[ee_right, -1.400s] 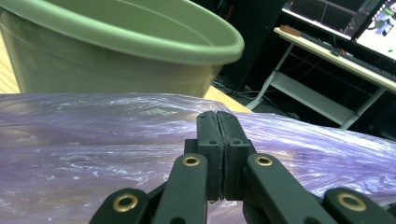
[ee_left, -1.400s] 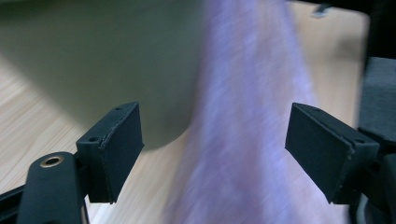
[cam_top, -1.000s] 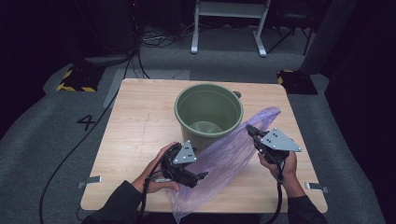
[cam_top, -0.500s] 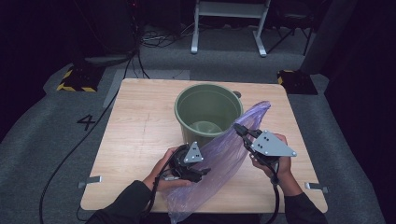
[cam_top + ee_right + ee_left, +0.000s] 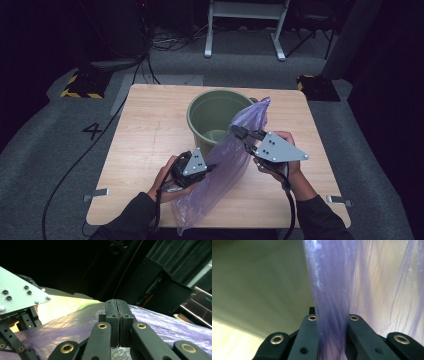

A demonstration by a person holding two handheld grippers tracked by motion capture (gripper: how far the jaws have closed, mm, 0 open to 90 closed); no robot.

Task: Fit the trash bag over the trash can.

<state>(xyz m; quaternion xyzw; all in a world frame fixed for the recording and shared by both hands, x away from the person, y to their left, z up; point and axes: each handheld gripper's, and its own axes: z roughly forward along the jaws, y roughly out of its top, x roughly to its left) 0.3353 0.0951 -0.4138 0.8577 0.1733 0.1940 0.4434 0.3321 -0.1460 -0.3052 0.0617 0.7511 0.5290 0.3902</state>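
Across the middle of the high view, a translucent purple plastic bag [image 5: 225, 165] stretches from the lower centre of the wooden surface [image 5: 145, 135] up to the rim of the green bucket [image 5: 212, 112], which stands upright at the centre of the frame. At the lower left of the bag, the left gripper [image 5: 207, 169] has just been closing its fingers, and the left gripper view shows them clenched on a gathered fold of the bag [image 5: 332, 315]. Right of centre, the right gripper [image 5: 239, 132] holds the bag's upper edge raised beside the bucket; in the right gripper view its fingers [image 5: 111, 315] are pressed together on the purple film [image 5: 75, 330].
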